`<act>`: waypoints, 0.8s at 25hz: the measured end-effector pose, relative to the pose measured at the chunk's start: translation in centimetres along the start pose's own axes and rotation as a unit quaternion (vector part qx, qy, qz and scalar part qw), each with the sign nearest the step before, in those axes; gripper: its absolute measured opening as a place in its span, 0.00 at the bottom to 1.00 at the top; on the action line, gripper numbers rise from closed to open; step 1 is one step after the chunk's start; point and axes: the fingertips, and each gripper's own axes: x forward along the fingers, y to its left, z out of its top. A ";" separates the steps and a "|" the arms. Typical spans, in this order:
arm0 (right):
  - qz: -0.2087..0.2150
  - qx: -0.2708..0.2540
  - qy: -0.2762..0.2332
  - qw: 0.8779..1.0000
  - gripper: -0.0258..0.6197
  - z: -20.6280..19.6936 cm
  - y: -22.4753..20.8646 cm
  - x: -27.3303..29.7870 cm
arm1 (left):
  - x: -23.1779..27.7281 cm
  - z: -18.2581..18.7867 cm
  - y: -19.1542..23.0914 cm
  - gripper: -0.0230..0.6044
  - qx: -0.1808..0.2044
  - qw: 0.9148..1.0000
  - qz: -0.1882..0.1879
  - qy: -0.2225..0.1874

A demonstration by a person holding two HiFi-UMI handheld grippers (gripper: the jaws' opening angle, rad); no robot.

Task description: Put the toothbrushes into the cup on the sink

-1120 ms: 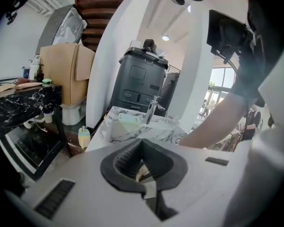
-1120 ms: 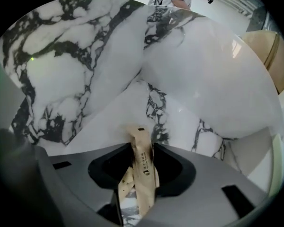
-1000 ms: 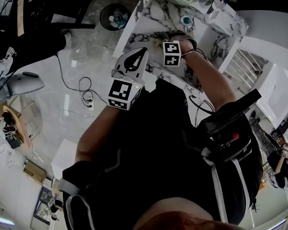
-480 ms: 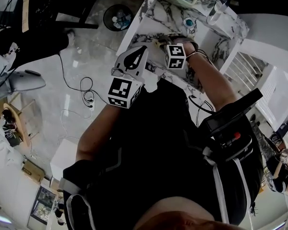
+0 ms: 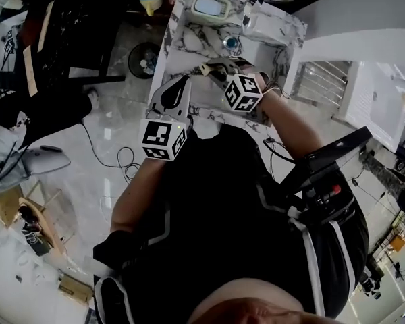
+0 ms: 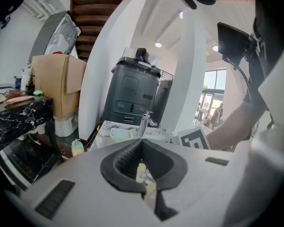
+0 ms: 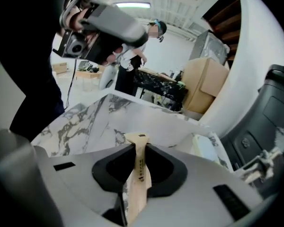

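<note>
Step in hand: pick-up. Right gripper (image 7: 137,149), jaws just closing, clamps the wooden toothbrush (image 7: 140,183) over the marble sink's (image 5: 182,32) front edge. Left gripper (image 6: 141,144) has its jaws together, empty. Next, we judge: carry to the cup (image 5: 250,17) at the sink's back rim, then tip the toothbrush in.

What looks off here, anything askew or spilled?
Nothing stands out. The right gripper, whose jaws have just been closing, pinches a pale toothbrush that lies roughly along its jaws, with the marble counter beyond. No spill or damage shows.
</note>
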 end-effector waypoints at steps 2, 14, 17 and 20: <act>-0.036 0.029 -0.015 0.999 0.15 0.5 -1.6 -2.2 | 0.8 0.9 -0.8 0.05 0.009 1.000 -0.018 -0.004; -0.227 0.213 -0.122 0.942 0.15 1.9 -9.7 -16.1 | 4.0 4.9 -5.0 0.05 0.048 0.994 -0.093 -0.028; -0.271 0.238 -0.147 0.921 0.15 1.8 -11.5 -19.7 | 4.8 6.0 -6.3 0.05 0.061 0.991 -0.114 -0.036; -0.306 0.266 -0.177 0.897 0.15 1.4 -13.2 -23.2 | 5.3 6.7 -7.3 0.05 0.067 0.989 -0.127 -0.041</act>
